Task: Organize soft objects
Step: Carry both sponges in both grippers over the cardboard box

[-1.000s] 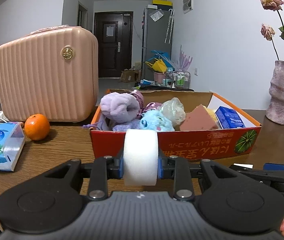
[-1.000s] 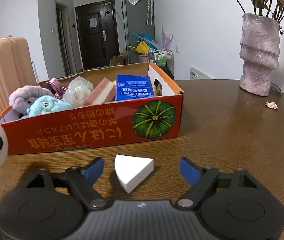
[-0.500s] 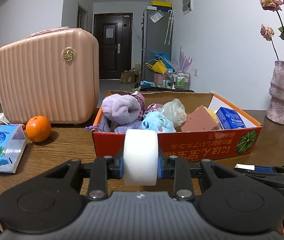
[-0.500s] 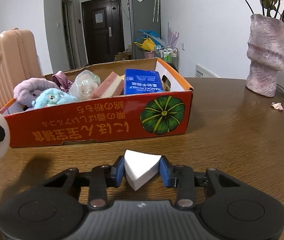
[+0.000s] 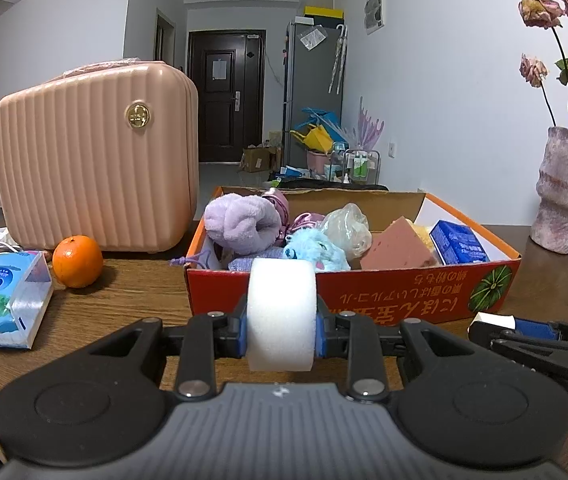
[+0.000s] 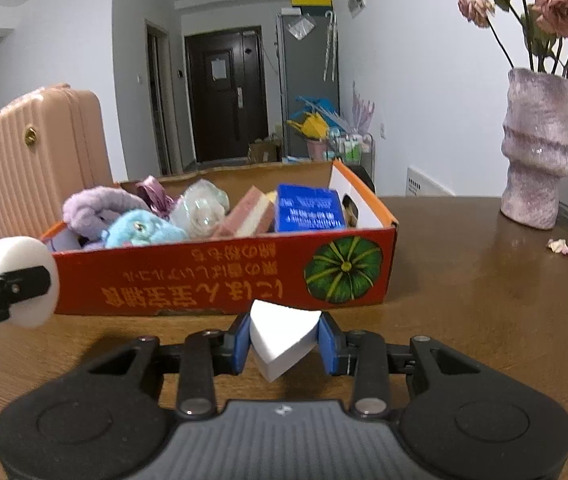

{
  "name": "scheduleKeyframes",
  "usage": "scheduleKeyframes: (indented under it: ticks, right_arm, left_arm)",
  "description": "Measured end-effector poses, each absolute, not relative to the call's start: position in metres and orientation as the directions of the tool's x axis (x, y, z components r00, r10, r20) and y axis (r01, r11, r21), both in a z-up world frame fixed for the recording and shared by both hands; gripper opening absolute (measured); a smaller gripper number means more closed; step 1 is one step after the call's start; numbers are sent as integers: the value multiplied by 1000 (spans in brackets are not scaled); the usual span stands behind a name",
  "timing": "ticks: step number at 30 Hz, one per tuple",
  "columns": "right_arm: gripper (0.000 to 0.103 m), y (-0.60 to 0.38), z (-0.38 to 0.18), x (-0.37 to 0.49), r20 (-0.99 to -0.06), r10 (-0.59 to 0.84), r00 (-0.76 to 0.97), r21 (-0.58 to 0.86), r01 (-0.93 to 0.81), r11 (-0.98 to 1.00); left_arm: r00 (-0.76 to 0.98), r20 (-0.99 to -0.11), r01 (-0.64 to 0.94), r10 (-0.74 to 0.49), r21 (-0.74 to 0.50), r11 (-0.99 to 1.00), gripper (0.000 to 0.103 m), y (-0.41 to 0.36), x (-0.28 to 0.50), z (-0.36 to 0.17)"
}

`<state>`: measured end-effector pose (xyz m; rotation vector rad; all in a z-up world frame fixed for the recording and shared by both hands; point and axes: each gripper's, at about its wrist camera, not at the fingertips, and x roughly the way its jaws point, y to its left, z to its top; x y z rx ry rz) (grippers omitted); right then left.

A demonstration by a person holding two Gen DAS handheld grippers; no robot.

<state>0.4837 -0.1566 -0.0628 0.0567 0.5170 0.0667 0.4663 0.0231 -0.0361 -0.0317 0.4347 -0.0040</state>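
Jaws of the left gripper (image 5: 281, 330) pinch a round white sponge (image 5: 281, 312); the right gripper (image 6: 284, 342) pinches a white wedge sponge (image 6: 282, 340). Ahead on the table (image 6: 484, 300), a red box (image 6: 224, 280) of soft things blocks both; suitcase (image 5: 96, 160) and orange (image 5: 77, 255) left, vase (image 6: 538, 152) right.

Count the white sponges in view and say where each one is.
2. The round white sponge is clamped in the left gripper; the wedge-shaped white sponge is clamped in the right gripper. More could be buried in the red box.

Counted: two white sponges (image 5: 281, 314) (image 6: 284, 336), one red box (image 5: 396, 294), one orange (image 5: 77, 255), one pink case (image 5: 96, 156), one vase (image 5: 564, 192), one tissue pack (image 5: 2, 300).
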Motion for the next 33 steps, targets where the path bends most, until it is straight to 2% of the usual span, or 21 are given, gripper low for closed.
scheduleKeyframes:
  ticks: [18,33]
  right_arm:
    - [34,-154,-38,474,-314,95,945,56,-82,995]
    - [34,-150,-30,506,-251,90,964,54,-79,995]
  left_arm:
    - [942,-335,-7,-4,-34,999,30,20,456,-16]
    - [956,-292,-24,7,-55,998,30,15,480,-8]
